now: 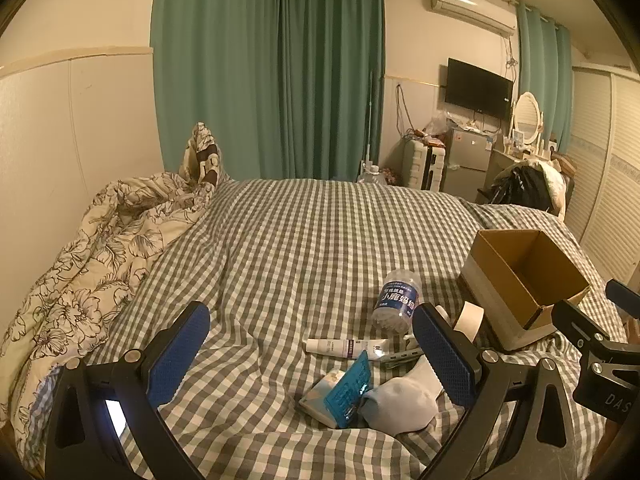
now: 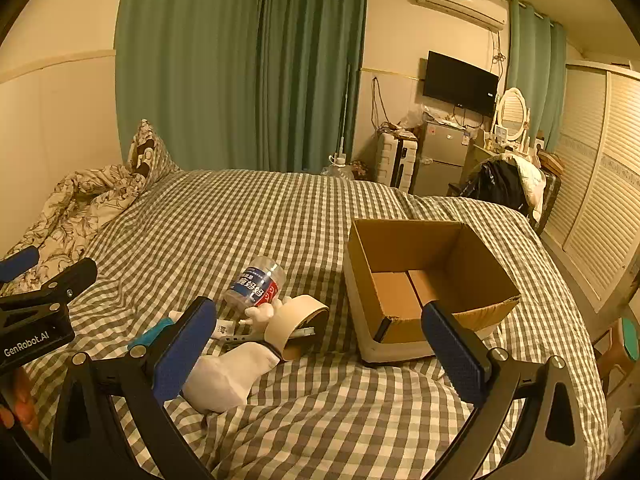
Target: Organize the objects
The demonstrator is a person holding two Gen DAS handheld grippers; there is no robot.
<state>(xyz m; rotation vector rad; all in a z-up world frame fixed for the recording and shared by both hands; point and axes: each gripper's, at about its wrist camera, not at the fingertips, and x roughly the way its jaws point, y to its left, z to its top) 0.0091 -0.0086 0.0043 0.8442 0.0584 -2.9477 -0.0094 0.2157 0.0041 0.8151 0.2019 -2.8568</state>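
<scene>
An open, empty cardboard box [image 2: 424, 280] stands on the checked bed, also in the left wrist view [image 1: 520, 280]. Left of it lie a clear jar with a blue label [image 2: 258, 282] [image 1: 396, 300], a tape roll [image 2: 296, 328] [image 1: 470, 318], a white sock [image 2: 230, 376] [image 1: 400, 400], a white tube [image 1: 344, 347], a teal box [image 1: 348, 390] and a small white figure [image 2: 262, 312]. My left gripper [image 1: 316, 360] is open above the pile. My right gripper [image 2: 320, 352] is open, between the sock and the box.
A flowered quilt [image 1: 92, 272] is bunched at the bed's left. Green curtains [image 1: 268, 68] hang behind the bed. A suitcase, small fridge [image 2: 440, 160], dressing table and louvred wardrobe [image 2: 600, 184] stand to the right. The checked sheet [image 1: 300, 232] stretches far ahead.
</scene>
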